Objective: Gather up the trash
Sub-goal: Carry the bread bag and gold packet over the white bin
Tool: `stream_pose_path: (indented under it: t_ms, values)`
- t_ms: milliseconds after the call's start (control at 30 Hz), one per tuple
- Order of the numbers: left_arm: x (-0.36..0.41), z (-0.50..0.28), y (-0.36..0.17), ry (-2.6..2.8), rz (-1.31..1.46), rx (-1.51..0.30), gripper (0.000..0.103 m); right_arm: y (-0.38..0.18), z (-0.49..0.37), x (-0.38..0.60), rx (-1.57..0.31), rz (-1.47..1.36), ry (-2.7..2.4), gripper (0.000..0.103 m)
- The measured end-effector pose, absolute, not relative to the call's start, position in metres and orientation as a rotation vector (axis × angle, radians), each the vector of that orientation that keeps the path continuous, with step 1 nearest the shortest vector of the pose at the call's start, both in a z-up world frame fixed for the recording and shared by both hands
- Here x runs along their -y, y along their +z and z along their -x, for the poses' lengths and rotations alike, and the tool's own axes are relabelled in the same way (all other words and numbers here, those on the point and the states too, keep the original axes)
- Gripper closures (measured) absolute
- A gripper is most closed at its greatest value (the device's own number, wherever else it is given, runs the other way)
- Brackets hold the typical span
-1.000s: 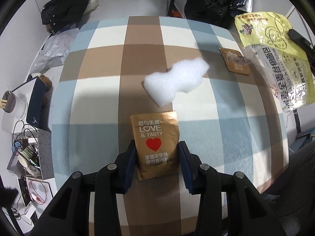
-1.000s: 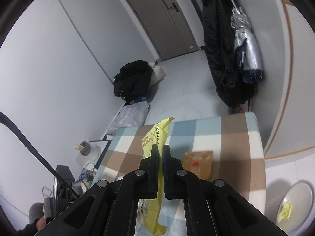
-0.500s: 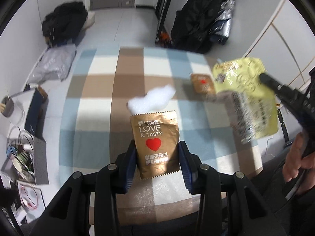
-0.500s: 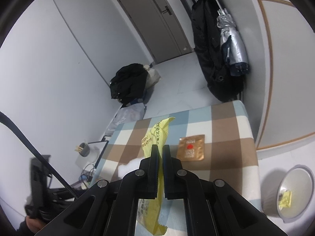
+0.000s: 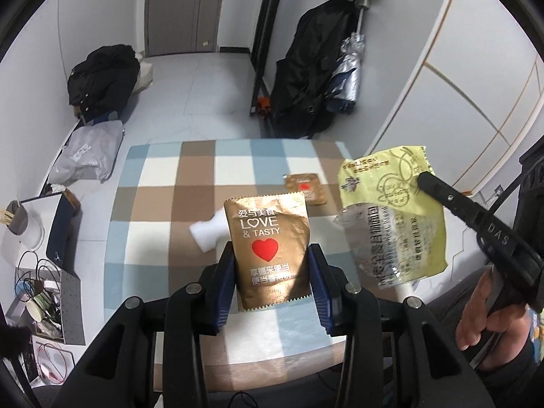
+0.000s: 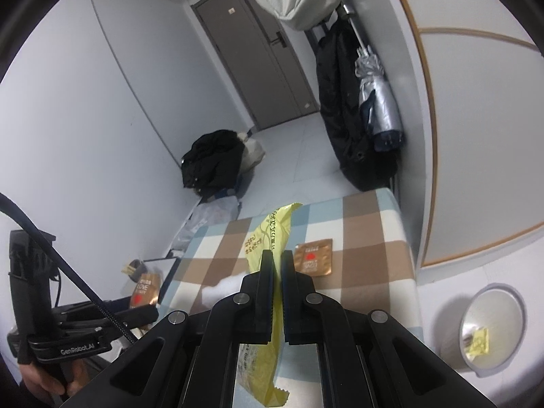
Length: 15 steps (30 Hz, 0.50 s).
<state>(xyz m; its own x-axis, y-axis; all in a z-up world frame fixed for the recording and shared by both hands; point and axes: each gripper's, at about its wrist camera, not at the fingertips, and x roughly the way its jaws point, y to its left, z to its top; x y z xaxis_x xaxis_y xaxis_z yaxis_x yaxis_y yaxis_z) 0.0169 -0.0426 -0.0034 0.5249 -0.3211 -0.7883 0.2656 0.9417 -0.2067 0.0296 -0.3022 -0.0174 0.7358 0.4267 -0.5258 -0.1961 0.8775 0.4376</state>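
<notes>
Count's in: two gold sachets, one [image 5: 270,248] at six o'clock, a second [image 5: 306,188] at one o'clock. One yellow wrapper [image 5: 391,214] at three. One white foam scrap [image 5: 207,233]. One bin [image 6: 489,329].

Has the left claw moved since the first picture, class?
Yes. The left claw, shut on the gold packet, has risen and drawn back: the checked table now looks smaller, and the door has come into view.
</notes>
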Motion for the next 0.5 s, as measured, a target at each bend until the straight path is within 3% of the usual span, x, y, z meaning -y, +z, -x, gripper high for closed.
stream_pose_path:
  t_ms: [500]
  values:
    - [0.091, -0.01, 0.031, -0.422, 0.043, -0.896, 0.068, 0.028, 0.004, 0.345, -0.547, -0.34, 0.301, 0.1]
